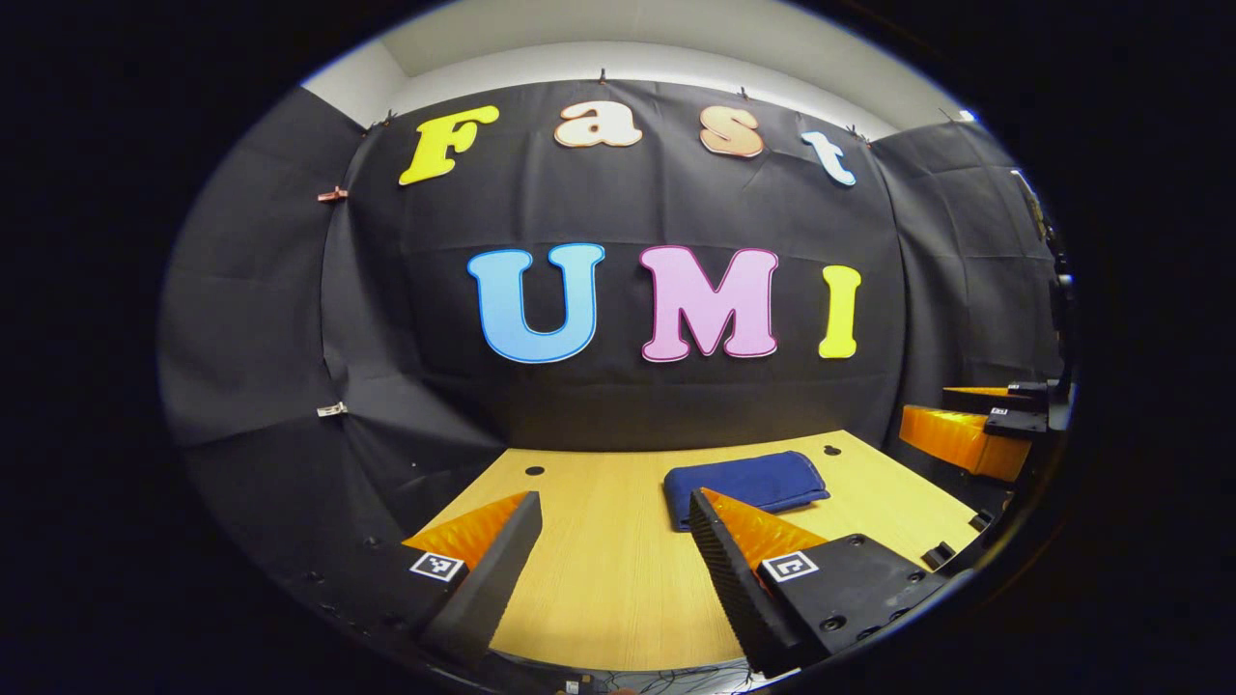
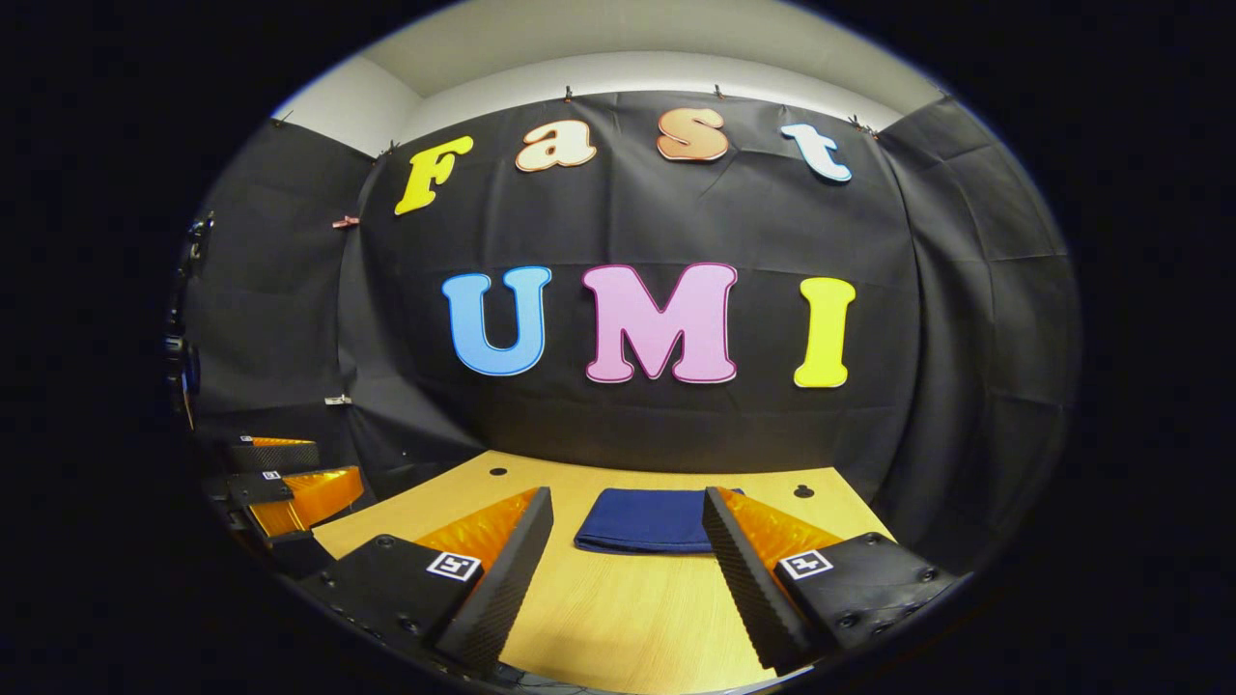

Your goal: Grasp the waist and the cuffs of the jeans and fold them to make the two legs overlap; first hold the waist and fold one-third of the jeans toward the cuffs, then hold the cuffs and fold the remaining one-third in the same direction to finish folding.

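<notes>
**Jeans folded; grippers held clear above the desk**

The jeans (image 2: 645,520) lie as a compact dark-blue rectangle on the wooden desk (image 2: 618,618), toward its far edge and somewhat nearer the far right corner than the left. Judged from this flat, stacked shape, all folds appear complete.

The left gripper (image 1: 614,526) has its fingers spread wide and holds nothing; the jeans (image 1: 745,483) sit beyond its right finger, apart from it. The right gripper (image 2: 628,526) is likewise spread wide and empty, with the folded bundle framed between its fingers but farther off, not touched. In the right gripper view the left gripper is also seen at the near left corner of the desk.

Recommended handling for the closing step:
- Keep both grippers spread and well above the cloth.
- Draw back toward the near edge without brushing the top layer.
- Check that bundle edges lie aligned; whether they do is too small to confirm here.
</notes>
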